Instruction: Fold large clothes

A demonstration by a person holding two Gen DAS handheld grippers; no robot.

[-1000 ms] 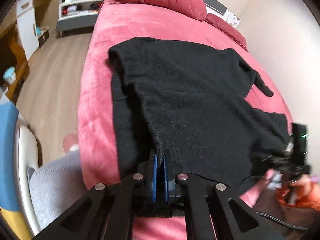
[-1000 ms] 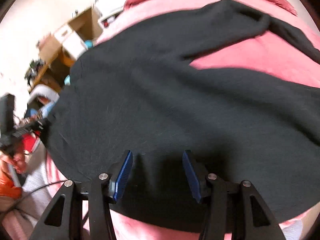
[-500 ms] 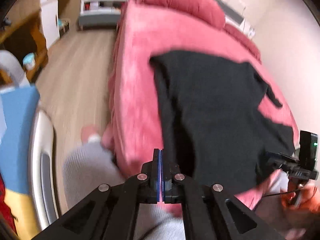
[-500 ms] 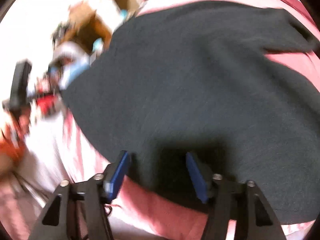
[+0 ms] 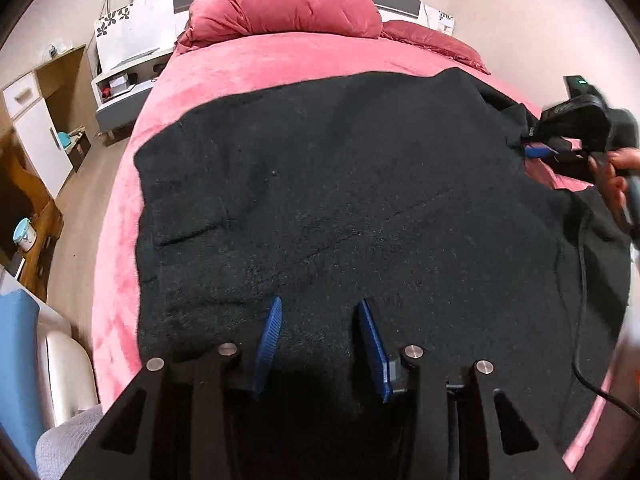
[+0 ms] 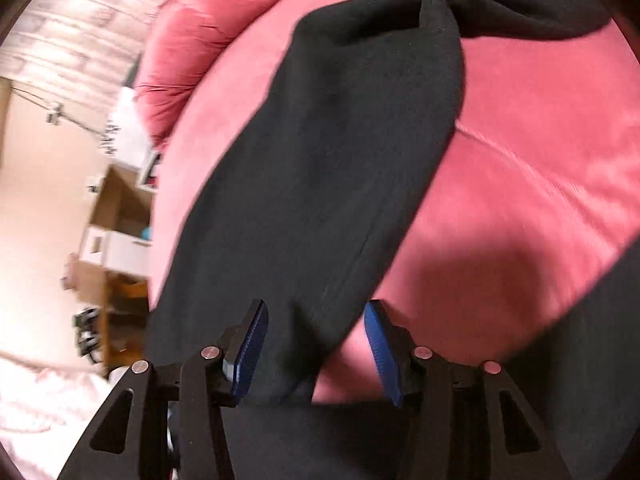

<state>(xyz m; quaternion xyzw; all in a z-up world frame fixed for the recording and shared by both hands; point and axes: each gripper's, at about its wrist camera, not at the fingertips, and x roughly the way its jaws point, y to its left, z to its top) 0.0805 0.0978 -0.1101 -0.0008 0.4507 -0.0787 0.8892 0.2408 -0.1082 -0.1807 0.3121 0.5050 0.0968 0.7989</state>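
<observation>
Through the left camera, a big black sweater [image 5: 340,180] lies spread flat over the near half of the bed [image 5: 260,64], right up to the bed's near edge. The left hand-held gripper [image 5: 320,344] hangs over the cloth by that edge. Its jaws are opening and pinch nothing; the cloth is only under them.

It looks fuzzy, soft and floppy. I think it will bend and droop anywhere, it will not break, and it should not slip much. It is best pinched at an edge, like the bottom hem or a sleeve end.

Through the right camera, one long sleeve [image 6: 340,180] runs toward the bed's far edge. The right hand-held gripper [image 6: 316,348] has the sleeve's near end between its jaws. They are closing but do not squeeze it yet.
</observation>
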